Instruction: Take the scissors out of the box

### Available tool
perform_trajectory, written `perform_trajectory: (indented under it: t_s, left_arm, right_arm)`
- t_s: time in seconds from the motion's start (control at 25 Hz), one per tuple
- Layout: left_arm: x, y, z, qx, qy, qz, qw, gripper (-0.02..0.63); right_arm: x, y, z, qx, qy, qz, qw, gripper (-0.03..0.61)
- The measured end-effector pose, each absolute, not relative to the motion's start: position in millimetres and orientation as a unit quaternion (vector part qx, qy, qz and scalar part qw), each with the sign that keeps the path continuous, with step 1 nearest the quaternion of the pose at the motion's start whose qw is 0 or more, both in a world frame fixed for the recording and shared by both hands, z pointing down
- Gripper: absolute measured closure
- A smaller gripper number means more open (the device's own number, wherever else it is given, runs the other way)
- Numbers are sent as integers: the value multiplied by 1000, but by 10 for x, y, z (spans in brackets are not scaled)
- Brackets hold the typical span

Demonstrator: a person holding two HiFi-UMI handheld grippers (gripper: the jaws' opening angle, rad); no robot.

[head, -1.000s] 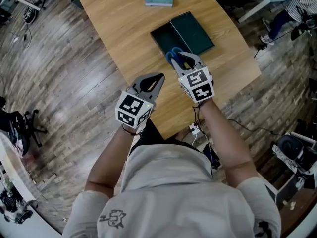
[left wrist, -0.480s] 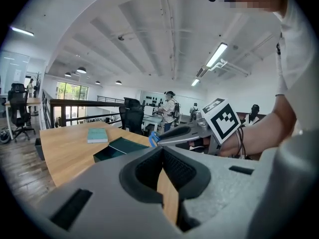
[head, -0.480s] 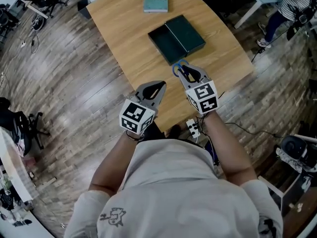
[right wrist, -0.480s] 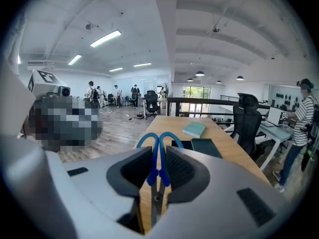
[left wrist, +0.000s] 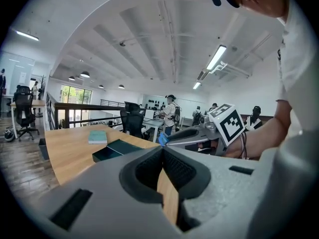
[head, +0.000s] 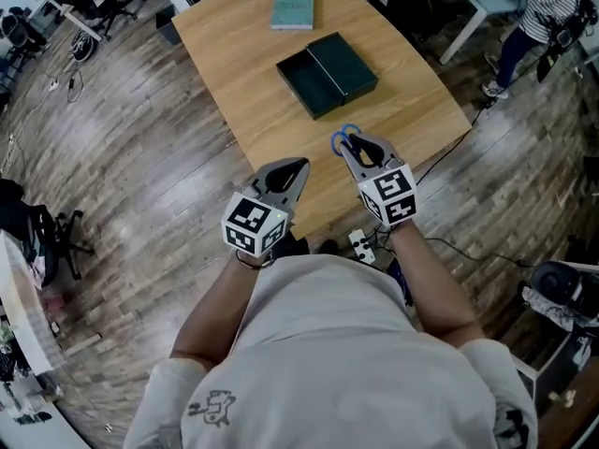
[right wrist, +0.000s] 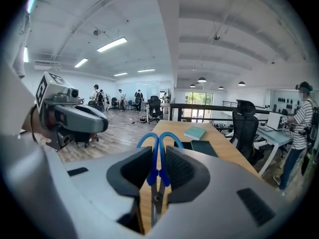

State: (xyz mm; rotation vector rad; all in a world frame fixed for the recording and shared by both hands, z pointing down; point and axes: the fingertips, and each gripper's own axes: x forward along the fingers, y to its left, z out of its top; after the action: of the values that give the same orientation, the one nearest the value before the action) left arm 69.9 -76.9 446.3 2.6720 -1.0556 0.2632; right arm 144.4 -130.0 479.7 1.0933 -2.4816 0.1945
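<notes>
The right gripper (head: 353,144), at frame centre, is clamped on the scissors (right wrist: 160,169) below the open box (head: 326,75), where its narrow grip could let them slip onto the bench (head: 234,73); the left gripper (head: 295,167) is closed, empty

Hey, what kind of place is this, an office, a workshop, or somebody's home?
Most likely an open-plan office or lab: black office chairs by white desks, long strip lights overhead, and several people standing about beyond the wooden table.
</notes>
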Motion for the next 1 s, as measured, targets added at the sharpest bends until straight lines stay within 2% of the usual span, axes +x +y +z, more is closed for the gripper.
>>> perform_trajectory:
  t_s: [0.68,1.0]
  left_arm:
    - [575,-109,4169,911,-390,84,107,609]
    - [270,239,4079,917,-379,82,95,609]
  right_arm:
    - [1482,-523,4375,363,-916,42,166,485]
    - [1303,-139,4259,366,-917,39,153,485]
